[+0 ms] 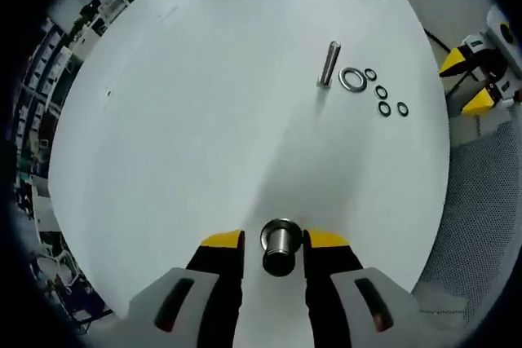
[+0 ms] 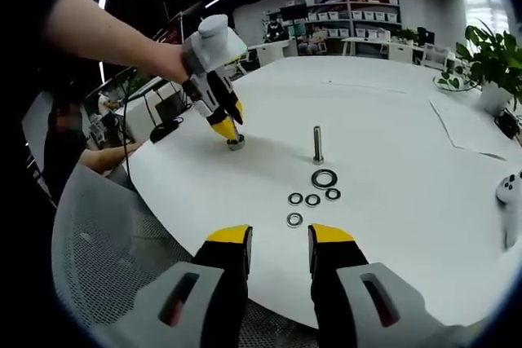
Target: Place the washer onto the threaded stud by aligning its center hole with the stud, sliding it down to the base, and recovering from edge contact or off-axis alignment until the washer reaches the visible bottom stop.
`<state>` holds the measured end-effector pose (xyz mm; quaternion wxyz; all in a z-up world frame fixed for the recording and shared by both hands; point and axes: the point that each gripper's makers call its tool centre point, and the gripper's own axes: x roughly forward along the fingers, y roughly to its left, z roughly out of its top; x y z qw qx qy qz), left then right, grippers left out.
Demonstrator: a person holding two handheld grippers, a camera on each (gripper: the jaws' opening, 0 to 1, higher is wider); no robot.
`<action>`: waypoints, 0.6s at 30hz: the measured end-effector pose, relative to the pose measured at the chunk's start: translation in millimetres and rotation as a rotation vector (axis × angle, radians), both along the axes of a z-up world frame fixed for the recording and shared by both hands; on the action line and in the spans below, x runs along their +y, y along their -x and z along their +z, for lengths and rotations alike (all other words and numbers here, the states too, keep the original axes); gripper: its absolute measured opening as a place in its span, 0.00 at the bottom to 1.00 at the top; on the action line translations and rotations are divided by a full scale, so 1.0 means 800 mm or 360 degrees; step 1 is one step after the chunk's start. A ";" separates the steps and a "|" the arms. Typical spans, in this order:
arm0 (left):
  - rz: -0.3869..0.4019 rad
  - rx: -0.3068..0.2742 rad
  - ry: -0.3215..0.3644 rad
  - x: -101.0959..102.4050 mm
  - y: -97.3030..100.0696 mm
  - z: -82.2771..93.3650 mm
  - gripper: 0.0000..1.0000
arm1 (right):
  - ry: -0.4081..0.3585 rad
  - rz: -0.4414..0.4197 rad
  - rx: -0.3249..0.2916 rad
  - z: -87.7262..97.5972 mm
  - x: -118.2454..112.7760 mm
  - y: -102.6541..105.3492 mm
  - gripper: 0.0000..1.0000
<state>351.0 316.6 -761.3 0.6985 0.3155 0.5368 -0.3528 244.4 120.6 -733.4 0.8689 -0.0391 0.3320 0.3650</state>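
The left tongs [image 1: 277, 244] grasp a metal nut [image 1: 279, 247] on the desk [image 1: 204, 136], the right tongs [image 2: 280, 238] are released, so these should take the large washer [image 2: 324, 178] flat and centre it over the stud [image 2: 317, 143].

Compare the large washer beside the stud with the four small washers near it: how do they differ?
The large washer is clearly wider than the four small washers, with a broader metal band. The large washer lies alone, nearest the threaded stud; the small washers lie grouped, farther from the stud. All five are metal rings lying flat on the white table, none on the stud yet.
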 end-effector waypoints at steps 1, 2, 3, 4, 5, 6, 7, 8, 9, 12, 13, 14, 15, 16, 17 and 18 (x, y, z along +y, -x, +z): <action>0.0007 -0.0015 0.0028 -0.004 -0.002 0.005 0.28 | 0.0009 0.0007 -0.0005 0.000 0.000 0.000 0.31; 0.0006 -0.0028 0.0040 -0.006 -0.002 0.010 0.28 | 0.0012 0.0004 -0.0010 0.000 0.000 -0.001 0.31; 0.0002 -0.0056 0.0057 -0.010 -0.004 0.016 0.28 | 0.0006 -0.0010 -0.0010 0.000 -0.001 -0.001 0.31; -0.0004 -0.0070 0.0070 -0.011 -0.006 0.018 0.28 | 0.0002 -0.0017 -0.0007 0.000 -0.002 -0.002 0.31; -0.0002 -0.0078 0.0088 -0.014 -0.006 0.023 0.28 | 0.0005 -0.0021 -0.0005 0.000 -0.003 -0.002 0.31; -0.0001 -0.0088 0.0101 -0.016 -0.005 0.027 0.28 | 0.0012 -0.0020 -0.0003 -0.001 -0.003 -0.002 0.31; -0.0005 -0.0100 0.0114 -0.019 -0.005 0.030 0.28 | 0.0026 -0.0009 -0.0003 -0.002 -0.002 -0.001 0.31; -0.0014 -0.0111 0.0132 -0.022 -0.004 0.034 0.28 | 0.0031 -0.0001 -0.0001 -0.002 -0.002 0.000 0.31; -0.0015 -0.0113 0.0138 -0.023 -0.004 0.037 0.28 | 0.0038 0.0008 -0.0001 -0.002 -0.001 0.001 0.31; -0.0029 -0.0136 0.0170 -0.028 -0.002 0.045 0.28 | 0.0054 0.0015 0.0000 -0.003 -0.002 0.001 0.31; -0.0028 -0.0137 0.0183 -0.029 -0.002 0.047 0.28 | 0.0057 0.0012 -0.0008 -0.003 -0.002 0.000 0.31; -0.0031 -0.0143 0.0190 -0.031 -0.001 0.049 0.28 | 0.0060 0.0012 -0.0014 -0.002 -0.002 0.000 0.31; -0.0036 -0.0147 0.0192 -0.032 -0.002 0.051 0.28 | 0.0069 0.0016 -0.0013 -0.002 -0.002 0.001 0.31; -0.0043 -0.0154 0.0198 -0.034 -0.002 0.053 0.28 | 0.0083 0.0021 -0.0004 -0.004 -0.002 0.002 0.31; -0.0059 -0.0175 0.0213 -0.036 -0.004 0.060 0.28 | 0.0098 0.0024 0.0007 -0.007 -0.003 0.002 0.31; -0.0059 -0.0186 0.0216 -0.037 -0.006 0.064 0.28 | 0.0103 0.0019 0.0019 -0.008 -0.004 0.002 0.31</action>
